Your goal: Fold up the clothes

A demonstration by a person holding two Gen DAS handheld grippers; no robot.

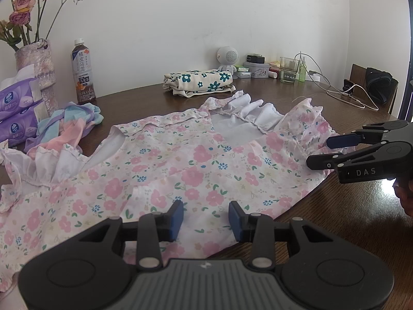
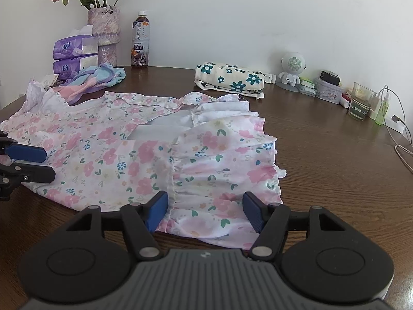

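Both tongs, left [image 1: 206, 218] and right [image 2: 205, 211], gape released over a floral dress [image 1: 180, 165] spread across the worktop [image 2: 335, 160].

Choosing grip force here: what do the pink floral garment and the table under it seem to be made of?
The pink floral garment looks like thin, matte woven cloth, perhaps cotton: it wrinkles and gathers into ruffles. The table looks like dark wood or veneer, with visible grain and a slight sheen.

near table [image 2: 335, 155] bare | bottle [image 2: 140, 45], vase [image 2: 104, 25] crowd back edge
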